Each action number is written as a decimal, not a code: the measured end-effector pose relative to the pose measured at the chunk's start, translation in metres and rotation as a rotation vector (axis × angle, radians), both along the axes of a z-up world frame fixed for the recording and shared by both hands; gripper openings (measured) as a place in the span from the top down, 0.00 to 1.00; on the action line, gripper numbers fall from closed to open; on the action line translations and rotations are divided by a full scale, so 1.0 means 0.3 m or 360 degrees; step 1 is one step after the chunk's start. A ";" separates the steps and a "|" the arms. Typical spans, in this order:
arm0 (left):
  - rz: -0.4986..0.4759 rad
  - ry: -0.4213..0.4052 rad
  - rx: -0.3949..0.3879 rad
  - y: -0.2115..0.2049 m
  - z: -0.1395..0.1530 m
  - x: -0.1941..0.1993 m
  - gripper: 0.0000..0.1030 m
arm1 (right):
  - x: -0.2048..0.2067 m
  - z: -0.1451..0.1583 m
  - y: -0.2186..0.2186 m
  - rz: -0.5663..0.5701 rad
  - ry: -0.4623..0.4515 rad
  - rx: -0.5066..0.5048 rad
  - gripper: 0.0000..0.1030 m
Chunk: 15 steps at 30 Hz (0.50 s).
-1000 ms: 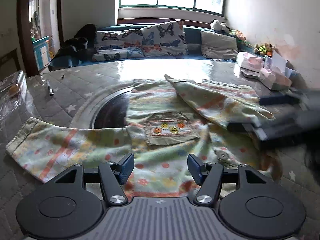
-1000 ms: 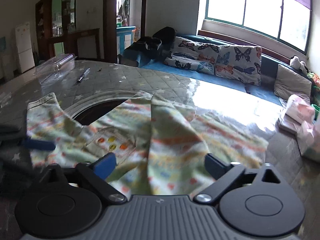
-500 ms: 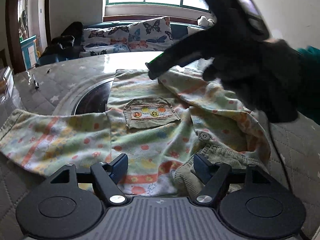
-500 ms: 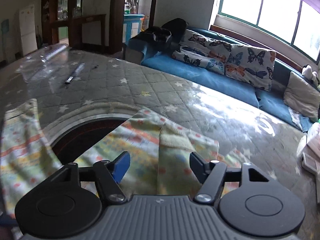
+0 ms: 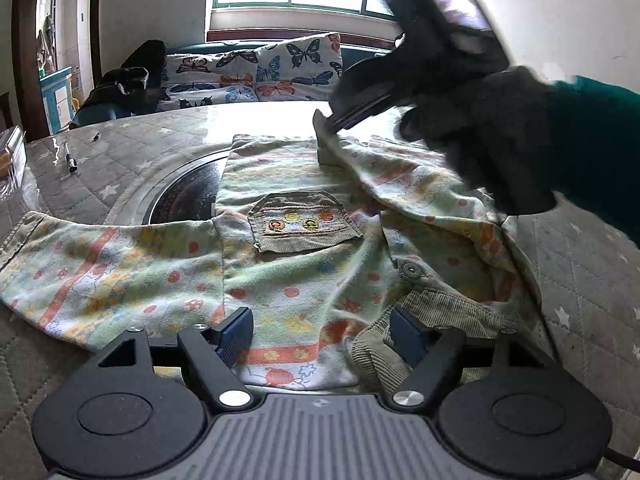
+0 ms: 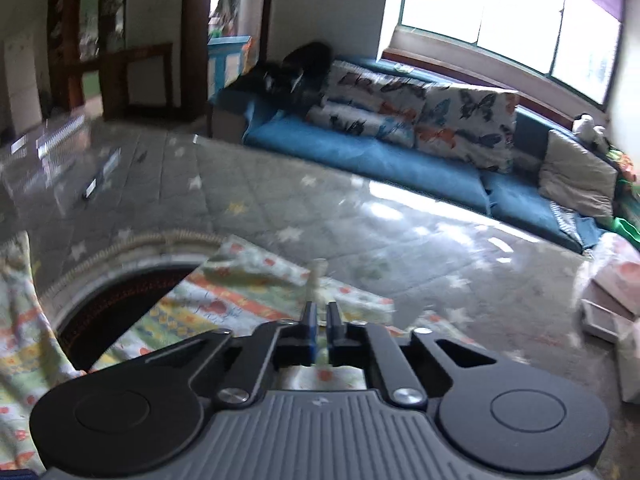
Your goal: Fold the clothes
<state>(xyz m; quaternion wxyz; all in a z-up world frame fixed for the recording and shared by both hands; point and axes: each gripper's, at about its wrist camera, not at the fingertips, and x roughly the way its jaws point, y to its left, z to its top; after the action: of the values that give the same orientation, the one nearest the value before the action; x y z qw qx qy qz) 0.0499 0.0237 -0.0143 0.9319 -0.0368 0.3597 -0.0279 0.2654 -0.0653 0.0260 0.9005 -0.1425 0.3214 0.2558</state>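
My left gripper (image 5: 322, 334) and right gripper (image 6: 319, 326) are matte black with blue pads, silver screws, round discs each side and a ribbed grey body, while my right hand (image 5: 496, 120) wears a fuzzy black glove below a teal sleeve (image 5: 596, 148).

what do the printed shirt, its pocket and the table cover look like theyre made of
Shirt: soft brushed cotton or flannel, by its matte fuzzy nap. Pocket: corduroy, by its fine ribs. Table cover: quilted fabric, apparently under a glossy clear sheet, by its stitched diamonds and window glare.
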 end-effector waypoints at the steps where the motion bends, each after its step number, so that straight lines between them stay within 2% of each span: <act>1: 0.0004 -0.0001 0.0001 0.000 0.003 0.000 0.24 | -0.010 0.020 -0.027 -0.0017 -0.0018 0.0022 0.98; 6: 0.0027 -0.0003 0.0025 0.000 0.015 0.004 0.23 | -0.080 0.143 -0.203 -0.0109 -0.0135 0.0132 1.00; 9: 0.0044 -0.0015 0.0045 -0.006 0.023 0.010 0.23 | -0.126 0.195 -0.292 -0.0156 -0.0167 0.0123 1.00; 15: 0.0061 -0.0015 0.0042 -0.021 0.030 0.016 0.22 | -0.133 0.161 -0.275 -0.0068 -0.0095 0.0123 0.92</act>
<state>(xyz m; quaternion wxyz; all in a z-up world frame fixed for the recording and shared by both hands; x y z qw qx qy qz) 0.0548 0.0176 -0.0053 0.9344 -0.0313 0.3548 -0.0056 0.2254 -0.1478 0.0743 0.9198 -0.1083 0.2873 0.2445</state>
